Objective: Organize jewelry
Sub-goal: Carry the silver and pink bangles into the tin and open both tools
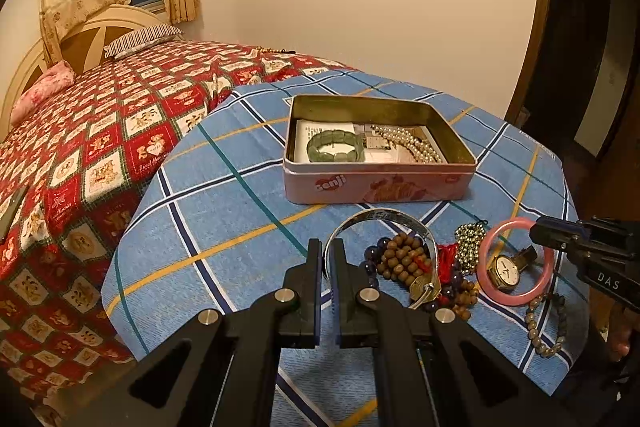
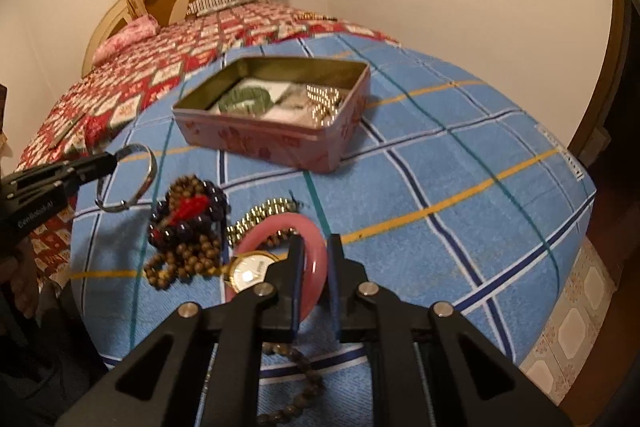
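Bed (image 1: 100, 155) under a blue checked cloth (image 1: 224, 227), jewelry spread along its near edge.

Pink tin (image 1: 380, 183) toward the far side of the cloth, lid off, already holding a green bracelet (image 1: 336, 147) and a pearl string (image 1: 412, 143) on printed paper.

Near edge, left to right in the left view: silver bangle (image 1: 380, 217), wooden and purple beads (image 1: 404, 259) heaped with a red tassel, gold chain (image 1: 470, 243), pink bangle (image 1: 516, 261) ringing a watch (image 1: 506, 269), and a further bead strand (image 1: 548, 327) toward the near right corner.

Left gripper (image 1: 328, 251) clenched on the silver bangle's rim, the hoop standing up off the cloth in the right view (image 2: 132, 179). Right gripper (image 2: 314, 247) straddling the pink bangle (image 2: 280, 227), fingers part-spread on either side of its band, not yet pinched as far as can be told.

Step in hand, by judgement: picking up two bangles for the tin, roughly a third of the pile sorted. Next move likely: carry the silver bangle over the tin's near wall and let go onto the bare paper clear of the pearls; squeeze the right fingers on the pink band and lift straight, minding the watch inside the ring and the beads touching it, which may drag along.
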`<state>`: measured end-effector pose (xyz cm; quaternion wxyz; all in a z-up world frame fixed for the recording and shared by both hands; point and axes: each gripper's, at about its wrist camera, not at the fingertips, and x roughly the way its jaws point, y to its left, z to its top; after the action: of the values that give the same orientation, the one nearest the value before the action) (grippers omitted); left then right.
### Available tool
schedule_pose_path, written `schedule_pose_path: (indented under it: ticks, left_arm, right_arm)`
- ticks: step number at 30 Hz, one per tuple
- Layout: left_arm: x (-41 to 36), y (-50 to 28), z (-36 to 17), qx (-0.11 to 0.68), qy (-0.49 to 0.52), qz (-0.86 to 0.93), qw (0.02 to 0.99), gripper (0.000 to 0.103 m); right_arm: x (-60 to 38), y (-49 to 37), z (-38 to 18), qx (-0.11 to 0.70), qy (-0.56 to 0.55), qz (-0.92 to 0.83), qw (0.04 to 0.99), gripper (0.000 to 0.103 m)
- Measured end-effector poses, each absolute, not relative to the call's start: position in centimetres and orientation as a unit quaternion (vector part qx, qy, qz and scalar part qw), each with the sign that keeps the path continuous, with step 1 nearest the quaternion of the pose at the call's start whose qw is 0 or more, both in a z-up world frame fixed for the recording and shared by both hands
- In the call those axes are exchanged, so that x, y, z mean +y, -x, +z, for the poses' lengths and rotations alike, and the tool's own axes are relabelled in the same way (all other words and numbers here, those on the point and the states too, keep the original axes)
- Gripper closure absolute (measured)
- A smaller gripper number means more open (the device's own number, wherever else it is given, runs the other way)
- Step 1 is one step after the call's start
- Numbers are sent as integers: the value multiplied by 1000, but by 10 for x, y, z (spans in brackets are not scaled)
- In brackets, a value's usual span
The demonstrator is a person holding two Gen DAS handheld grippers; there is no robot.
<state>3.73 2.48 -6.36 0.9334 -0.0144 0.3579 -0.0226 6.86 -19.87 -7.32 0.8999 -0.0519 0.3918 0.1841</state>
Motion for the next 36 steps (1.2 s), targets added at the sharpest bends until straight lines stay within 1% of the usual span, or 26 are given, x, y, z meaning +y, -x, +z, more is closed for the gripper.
schedule_pose_path:
  ticks: [16,36]
  left_arm:
    - [23,-37,-60,356,11,-28,934,100]
    - [19,-52,-48,347,-5,-31,938,100]
  right_arm:
    - [-186,-64,-51,353,48,213,910,90]
    - [-181,-80,-44,346,42,221,911,90]
